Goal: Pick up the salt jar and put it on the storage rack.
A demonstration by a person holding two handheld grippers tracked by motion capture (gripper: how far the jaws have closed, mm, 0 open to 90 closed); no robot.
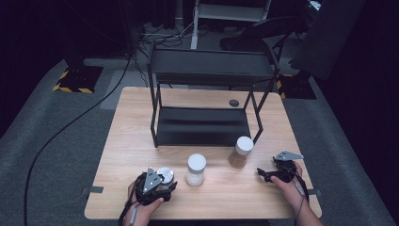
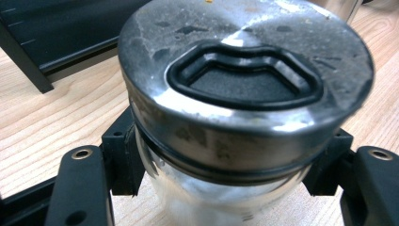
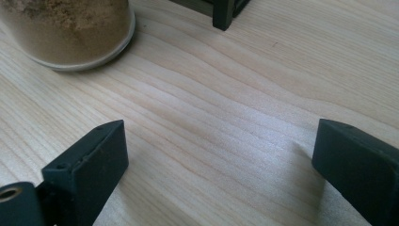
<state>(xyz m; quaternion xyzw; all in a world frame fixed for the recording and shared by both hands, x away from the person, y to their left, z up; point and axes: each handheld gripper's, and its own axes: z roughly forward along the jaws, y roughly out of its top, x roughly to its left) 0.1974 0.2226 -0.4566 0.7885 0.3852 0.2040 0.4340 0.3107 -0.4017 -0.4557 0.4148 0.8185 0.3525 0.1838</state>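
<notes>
A: Start nearest the person. Where is the jar with the metal lid?

B: The metal-lidded jar [image 2: 244,94] stands upright at the front left of the tabletop [image 1: 141,122]. The left hand-held gripper [image 1: 157,181] is clamped on its glass body just under the lid, one black pad pressing on each side.

A: So its long axis is vertical?

B: Yes, and the jaws cross it level, which should let the jar come straight up without tipping, as I judge it.

A: And the other hand?

B: The right hand-held gripper [image 1: 266,173] rests at the front right with its jaws wide apart and only bare wood between them. It points toward the brown-powder jar [image 1: 241,151], which stands just ahead of it and toward the middle.

A: Anything between the two hands?

B: A white-lidded jar [image 1: 195,169], upright, just beside the gripped jar on its right and apart from it.

A: Where would the gripped jar go?

B: Likely the black shelf rack [image 1: 207,94] at the back of the tabletop. It lies straight ahead and a little to the right of the left hand, well apart from it. Its lower shelf [image 1: 202,125] is open toward the person. The left hand is the nearer one to its left leg, so the jar must clear that post on the way in.
</notes>
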